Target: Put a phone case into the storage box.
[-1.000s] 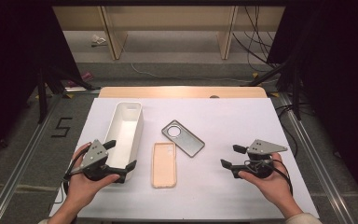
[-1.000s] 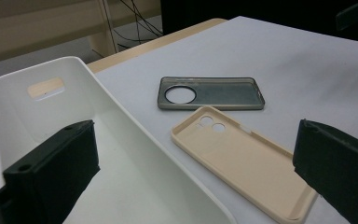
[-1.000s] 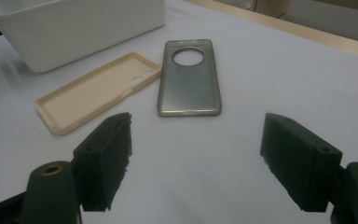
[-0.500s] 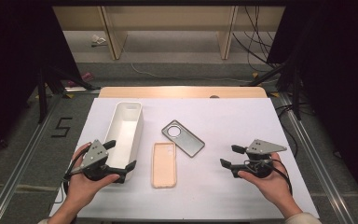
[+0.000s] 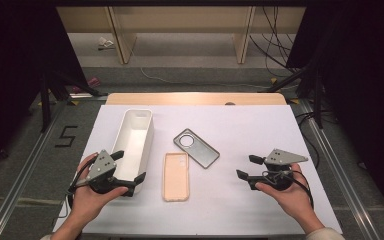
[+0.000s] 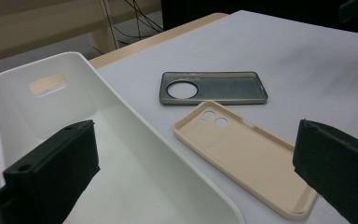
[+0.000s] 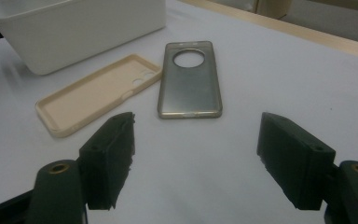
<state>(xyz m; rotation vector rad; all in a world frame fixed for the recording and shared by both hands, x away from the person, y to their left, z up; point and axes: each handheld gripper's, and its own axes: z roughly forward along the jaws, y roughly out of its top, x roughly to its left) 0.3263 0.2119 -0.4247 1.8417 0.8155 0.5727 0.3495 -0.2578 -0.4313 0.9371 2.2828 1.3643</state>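
Note:
A long white bin (image 5: 145, 131) stands at the table's left. To its right a beige phone case (image 5: 176, 176) lies hollow side up, and a grey see-through phone case (image 5: 196, 148) with a round camera hole lies just beyond it. My left gripper (image 5: 129, 166) hovers at the bin's near end, open, with nothing pressed between its jaws. In the left gripper view the bin's wall (image 6: 135, 112) runs between the jaws, with the beige case (image 6: 242, 158) and grey case (image 6: 214, 88) beyond. My right gripper (image 5: 247, 166) is open to the right of both cases and points at the grey case (image 7: 191, 84) and the beige case (image 7: 93, 93).
The white table top (image 5: 260, 130) ends in a wooden edge (image 5: 195, 98) at the far side. Bare surface lies between the cases and my right gripper. Dark stands and cables flank the table on the floor.

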